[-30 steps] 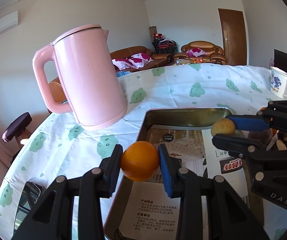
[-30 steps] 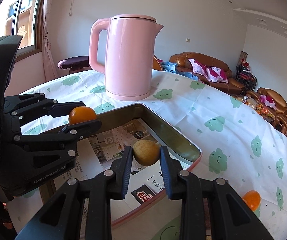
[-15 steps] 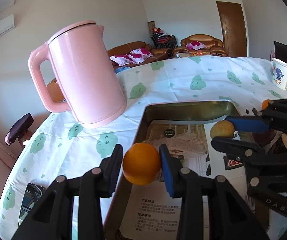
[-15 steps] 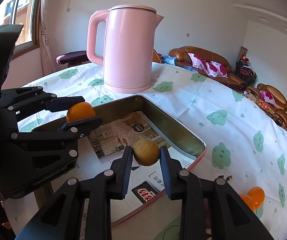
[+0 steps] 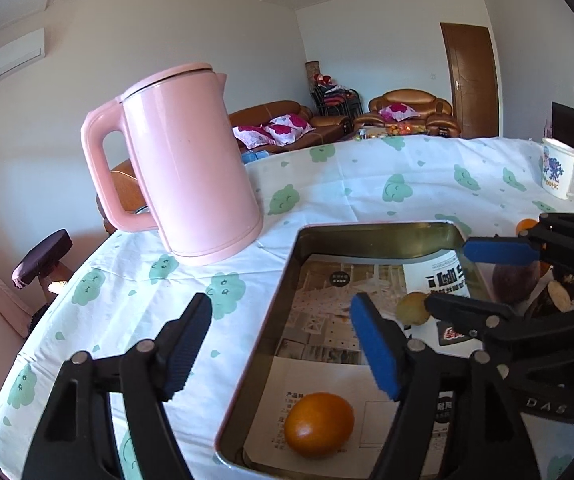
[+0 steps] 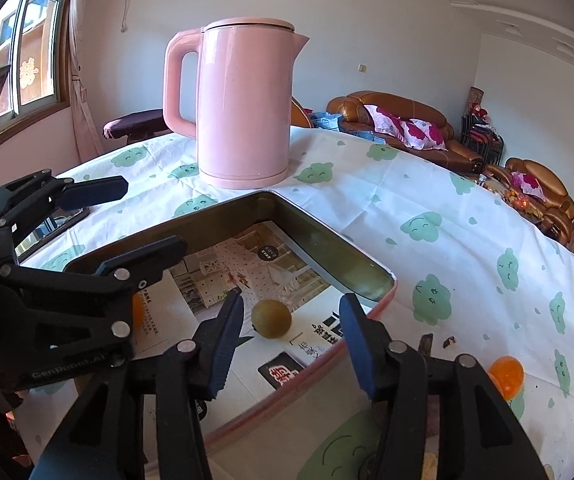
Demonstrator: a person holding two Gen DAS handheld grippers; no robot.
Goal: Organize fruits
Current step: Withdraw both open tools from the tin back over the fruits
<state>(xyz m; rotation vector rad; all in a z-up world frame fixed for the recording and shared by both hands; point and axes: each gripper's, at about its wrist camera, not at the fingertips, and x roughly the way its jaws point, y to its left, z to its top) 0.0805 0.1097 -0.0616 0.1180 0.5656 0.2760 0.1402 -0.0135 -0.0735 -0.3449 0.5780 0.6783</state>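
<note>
Orange fruit (image 5: 319,424) lies on paper lining of tin tray (image 5: 283,280), at 6 o'clock in left wrist view, below left gripper (image 5: 281,346); its jaws opening, nothing between them. Best lift straight up before swinging: tray wall close at 7 o'clock, pink kettle (image 5: 191,160) at 11. Mug (image 5: 559,174) far at 2.

Right wrist view: right gripper (image 6: 291,338) jaws opening, brown-yellow fruit (image 6: 271,318) between them, untouched, resting on paper. Tray rim at 3 o'clock; open bench (image 6: 427,208) beyond. Loose orange fruits (image 6: 506,374) at 4 await.
</note>
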